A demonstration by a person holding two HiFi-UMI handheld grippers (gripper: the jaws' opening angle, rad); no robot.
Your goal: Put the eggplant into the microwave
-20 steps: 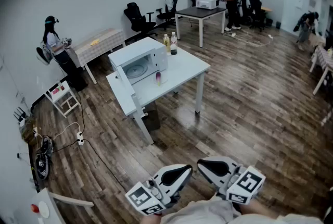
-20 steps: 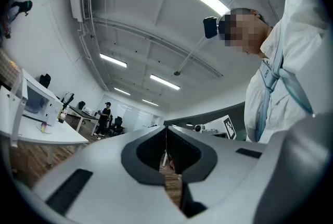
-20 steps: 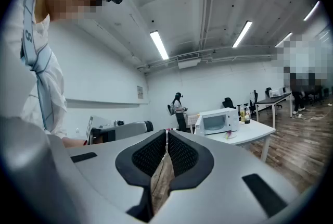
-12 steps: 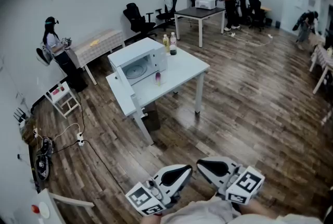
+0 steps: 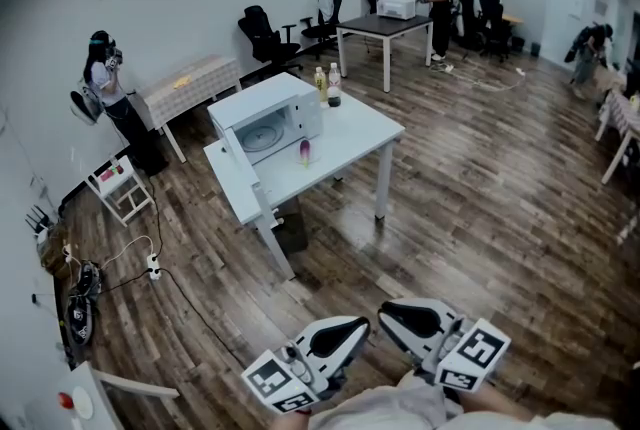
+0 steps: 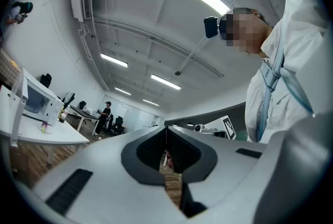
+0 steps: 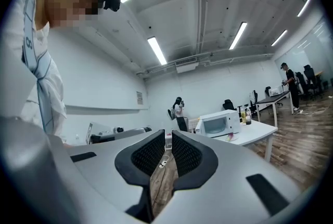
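Boxy white microwave (image 5: pixel 262 99); small purple eggplant (image 5: pixel 305 152)

Person (image 5: pixel 108 83) by L wall raised both hands to head.

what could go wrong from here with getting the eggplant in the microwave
A floor cable runs from the power strip across the way to the table: a possible trip. The eggplant looks small and sits close to the open microwave, so a hasty grab might knock it away.
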